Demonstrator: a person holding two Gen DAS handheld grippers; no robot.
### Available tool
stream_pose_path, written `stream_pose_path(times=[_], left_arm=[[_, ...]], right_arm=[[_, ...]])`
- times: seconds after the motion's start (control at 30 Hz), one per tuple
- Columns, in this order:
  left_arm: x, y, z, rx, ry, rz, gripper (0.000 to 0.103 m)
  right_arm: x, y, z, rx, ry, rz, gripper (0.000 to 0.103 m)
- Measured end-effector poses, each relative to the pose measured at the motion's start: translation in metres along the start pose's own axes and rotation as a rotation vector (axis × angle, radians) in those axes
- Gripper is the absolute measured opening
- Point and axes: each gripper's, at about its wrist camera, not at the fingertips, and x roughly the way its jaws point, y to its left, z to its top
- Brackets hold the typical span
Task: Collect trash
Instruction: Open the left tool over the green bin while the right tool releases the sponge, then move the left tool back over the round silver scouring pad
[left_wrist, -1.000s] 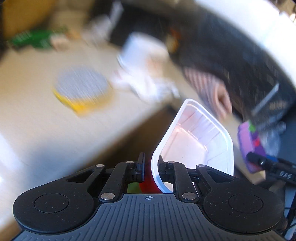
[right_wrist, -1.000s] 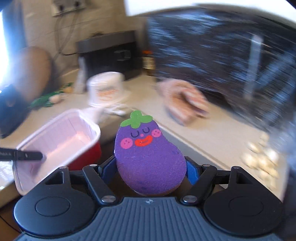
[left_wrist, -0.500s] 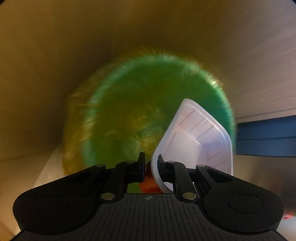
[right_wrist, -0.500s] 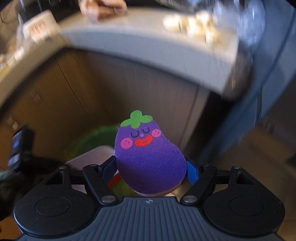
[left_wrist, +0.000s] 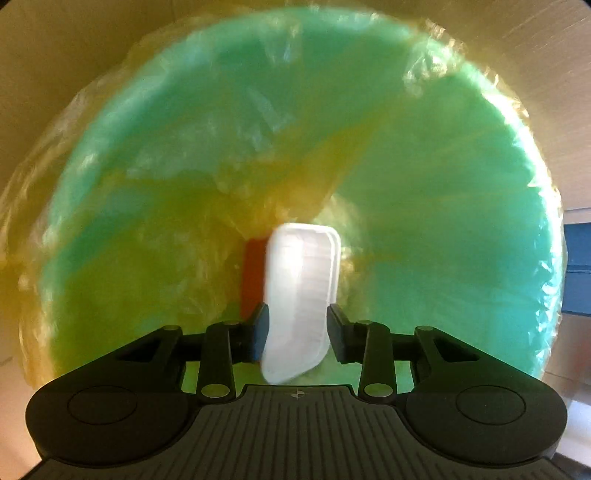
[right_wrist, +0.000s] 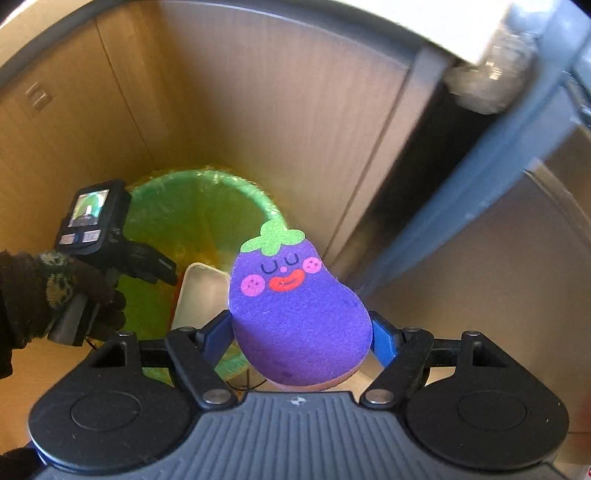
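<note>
Our left gripper (left_wrist: 295, 328) fingers are opening around the white plastic tray (left_wrist: 301, 295), which hangs over the green lined bin (left_wrist: 443, 166). It looks light, thin and slippery, best taken by its rim. Our right gripper (right_wrist: 301, 339) pinches the soft eggplant sponge (right_wrist: 295, 317), beside the bin. Cabinet doors (right_wrist: 258, 110) crowd close behind.

The green bin (right_wrist: 207, 206) mouth gapes open below, hemmed by cabinet doors (right_wrist: 277, 110) behind.
</note>
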Motion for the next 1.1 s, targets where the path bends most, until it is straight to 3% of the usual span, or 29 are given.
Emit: stream_pose_path(times=[0.07,0.17,0.23,0.33,0.47,0.63,0.77,0.87,1.1], left_arm=[[-0.011,0.001,0.006,-0.021,-0.053,0.011,0.038],[-0.041,0.013,0.006,-0.085,-0.144,-0.086,0.038],[-0.069,0.021,-0.002,-0.078,-0.218,-0.136,0.038],[-0.11,0.032,-0.017,-0.054,-0.303,-0.144,0.038],[-0.161,0.054,-0.036,-0.107,-0.365,-0.175,0.038],[-0.185,0.076,-0.06,-0.157,-0.393,-0.157,0.038],[-0.184,0.084,-0.069,-0.174,-0.372,-0.158,0.038],[-0.196,0.088,-0.079,-0.149,-0.365,-0.159,0.038],[-0.261,0.071,-0.08,-0.04,-0.431,-0.211,0.038]], right_arm=[[0.0,0.004,0.003,-0.029,-0.014,0.011,0.076],[0.007,0.008,0.005,-0.05,-0.004,0.038,0.076],[0.022,0.013,0.01,-0.045,0.024,0.065,0.076],[0.048,0.027,0.02,-0.016,0.061,0.138,0.077],[0.095,0.056,0.029,0.046,0.109,0.298,0.087],[0.152,0.072,0.036,0.205,0.235,0.364,0.087],[0.166,0.071,0.037,0.263,0.254,0.286,0.087],[0.154,0.065,0.04,0.268,0.25,0.236,0.087],[0.081,0.053,0.08,0.23,0.089,0.191,0.087]])
